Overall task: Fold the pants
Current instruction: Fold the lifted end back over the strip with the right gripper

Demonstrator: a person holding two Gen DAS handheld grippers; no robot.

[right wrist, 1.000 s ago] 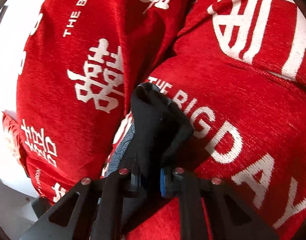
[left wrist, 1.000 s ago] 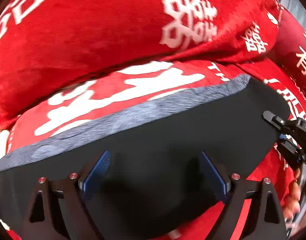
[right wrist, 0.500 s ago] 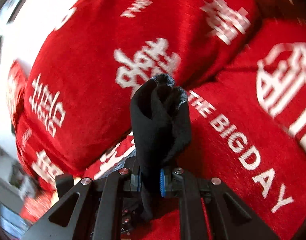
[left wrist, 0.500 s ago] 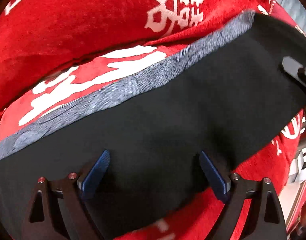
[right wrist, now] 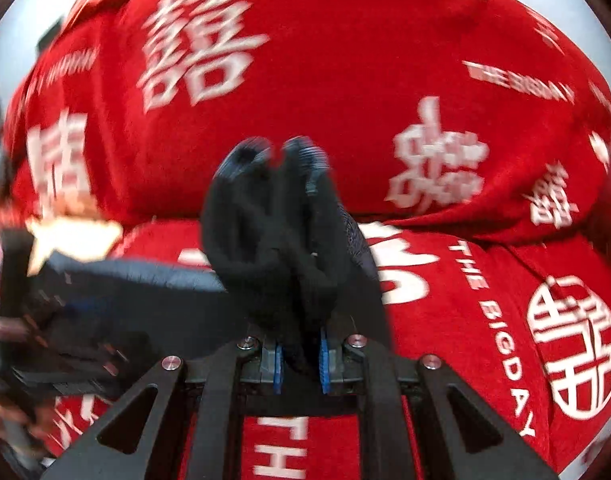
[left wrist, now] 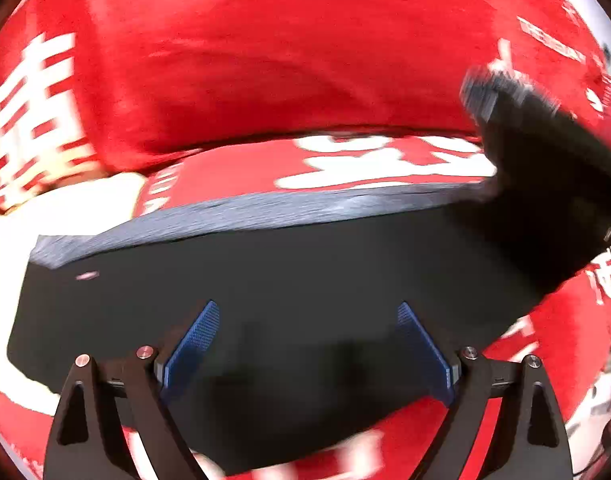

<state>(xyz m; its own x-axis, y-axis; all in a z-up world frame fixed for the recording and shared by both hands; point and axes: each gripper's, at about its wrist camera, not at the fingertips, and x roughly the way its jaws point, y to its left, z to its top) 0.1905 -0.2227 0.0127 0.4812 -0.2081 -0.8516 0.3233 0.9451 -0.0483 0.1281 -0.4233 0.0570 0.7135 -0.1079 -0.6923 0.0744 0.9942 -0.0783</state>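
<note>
The black pants (left wrist: 289,280) with a grey waistband edge (left wrist: 265,210) lie spread on a red bedcover. My left gripper (left wrist: 307,344) is open, its blue pads (left wrist: 197,336) hovering over the black cloth. My right gripper (right wrist: 299,354) is shut on a bunched end of the pants (right wrist: 273,232), which stands up between its fingers and is lifted off the cover. That lifted end shows at the right of the left wrist view (left wrist: 545,148). The rest of the pants trails to the left in the right wrist view (right wrist: 117,296).
The red bedcover with white lettering (left wrist: 385,160) covers the surface. Large red pillows with white characters (right wrist: 305,80) rise behind the pants. The left gripper and a hand show blurred at the left edge of the right wrist view (right wrist: 21,360).
My right gripper has lifted the gripped end of the pants higher and swung it left over the rest. The left view has shifted left so the pants' left corner shows.
</note>
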